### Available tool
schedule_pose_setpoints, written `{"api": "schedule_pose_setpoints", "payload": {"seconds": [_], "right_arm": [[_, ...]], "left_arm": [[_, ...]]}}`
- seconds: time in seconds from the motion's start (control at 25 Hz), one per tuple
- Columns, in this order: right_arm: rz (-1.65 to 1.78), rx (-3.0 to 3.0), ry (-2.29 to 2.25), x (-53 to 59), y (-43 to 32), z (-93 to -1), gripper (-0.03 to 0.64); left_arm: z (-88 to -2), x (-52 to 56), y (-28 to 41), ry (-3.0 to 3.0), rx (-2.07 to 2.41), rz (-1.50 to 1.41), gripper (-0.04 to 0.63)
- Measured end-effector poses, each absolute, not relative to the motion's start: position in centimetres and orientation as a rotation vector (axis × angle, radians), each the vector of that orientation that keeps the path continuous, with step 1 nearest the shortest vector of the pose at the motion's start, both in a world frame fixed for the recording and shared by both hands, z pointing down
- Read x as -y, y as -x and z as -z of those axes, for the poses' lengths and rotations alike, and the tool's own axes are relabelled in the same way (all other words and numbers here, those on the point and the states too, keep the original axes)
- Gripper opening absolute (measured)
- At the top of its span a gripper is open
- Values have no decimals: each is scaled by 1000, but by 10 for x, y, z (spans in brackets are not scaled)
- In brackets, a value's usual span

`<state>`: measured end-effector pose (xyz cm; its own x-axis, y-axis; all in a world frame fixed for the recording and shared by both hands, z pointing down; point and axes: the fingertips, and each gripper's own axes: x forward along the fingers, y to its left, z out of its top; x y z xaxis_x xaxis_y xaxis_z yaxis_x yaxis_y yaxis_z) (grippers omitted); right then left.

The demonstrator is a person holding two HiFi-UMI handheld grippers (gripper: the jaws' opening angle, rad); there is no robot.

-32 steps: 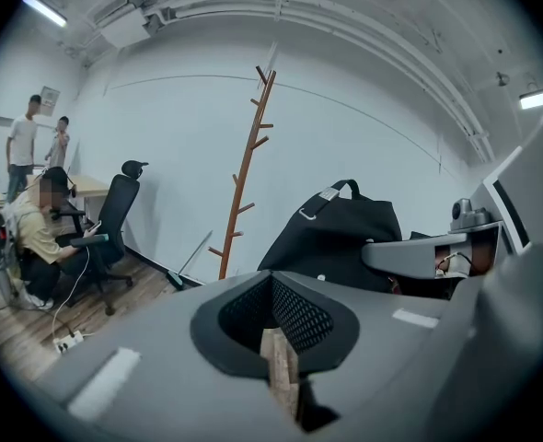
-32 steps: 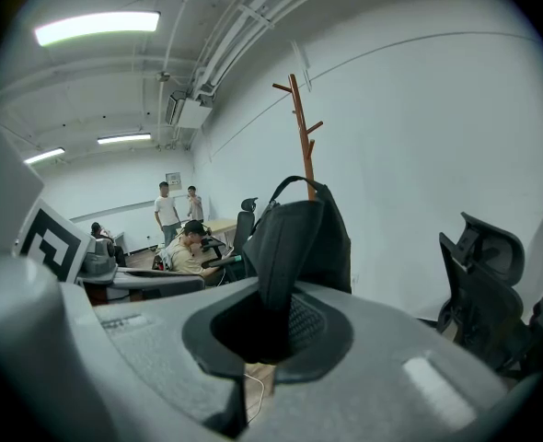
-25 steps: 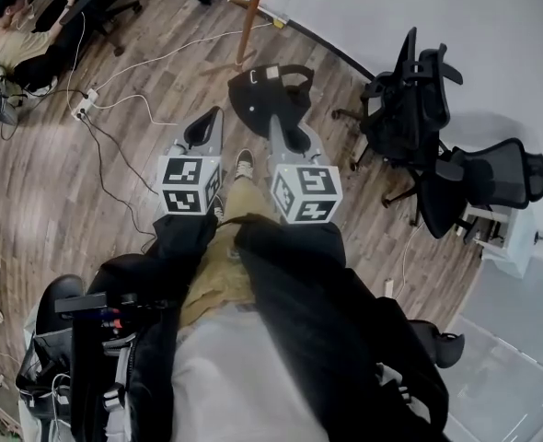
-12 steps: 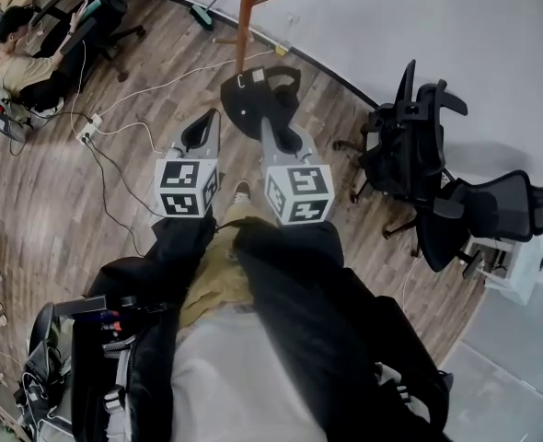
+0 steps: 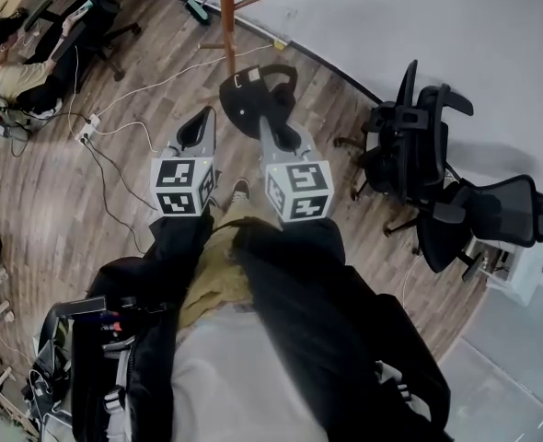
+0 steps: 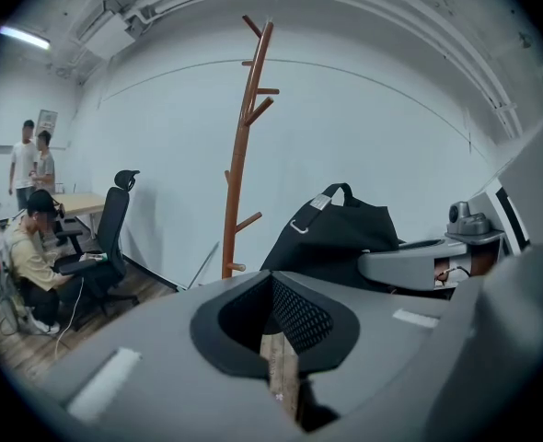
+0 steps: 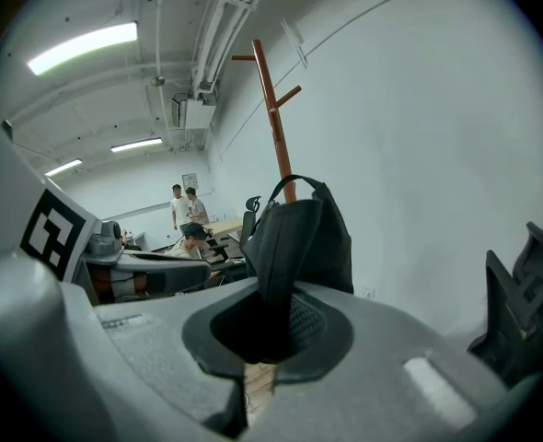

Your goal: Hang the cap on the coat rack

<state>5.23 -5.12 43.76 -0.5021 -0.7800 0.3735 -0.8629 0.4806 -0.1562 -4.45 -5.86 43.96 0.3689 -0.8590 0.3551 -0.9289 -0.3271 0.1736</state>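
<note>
The black cap (image 5: 253, 95) hangs by its brim from my right gripper (image 5: 285, 138), which is shut on it at mid-height over the wooden floor. In the right gripper view the cap (image 7: 299, 238) rises straight out of the right gripper (image 7: 273, 313) and covers the lower part of the brown coat rack (image 7: 273, 99). The coat rack's pole (image 5: 226, 17) stands just beyond the cap, near the wall. My left gripper (image 5: 201, 129) is beside the right one, shut and empty. From the left gripper view the rack (image 6: 241, 155) stands ahead, with the cap (image 6: 331, 233) to its right.
Two black office chairs (image 5: 419, 145) stand to the right by the white wall. A seated person (image 5: 9, 67) works at a desk at the far left, with cables (image 5: 115, 109) across the floor. Two people (image 6: 28, 159) stand farther back.
Both grippers and the cap have come closer to the coat rack; its pole now stands right behind the cap. The grip on the brim is unchanged.
</note>
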Motion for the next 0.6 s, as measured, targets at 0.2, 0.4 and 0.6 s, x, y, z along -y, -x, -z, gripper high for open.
{"api": "schedule_pose_setpoints", "payload": {"seconds": [0.2,0.4,0.6], "right_arm": [[-504,2437,-1402,75,-66,-454,5],[-512,2391,-1437,106,-68,-463,5],[-463,2340,-1485,133,-67,-458,5]], "left_arm": [[-454,82,37,-2271,1541,-304,2],[-463,119,32,-2292,1485,-295,2],[-452,151,36,-2339,1445,-257,2]]}}
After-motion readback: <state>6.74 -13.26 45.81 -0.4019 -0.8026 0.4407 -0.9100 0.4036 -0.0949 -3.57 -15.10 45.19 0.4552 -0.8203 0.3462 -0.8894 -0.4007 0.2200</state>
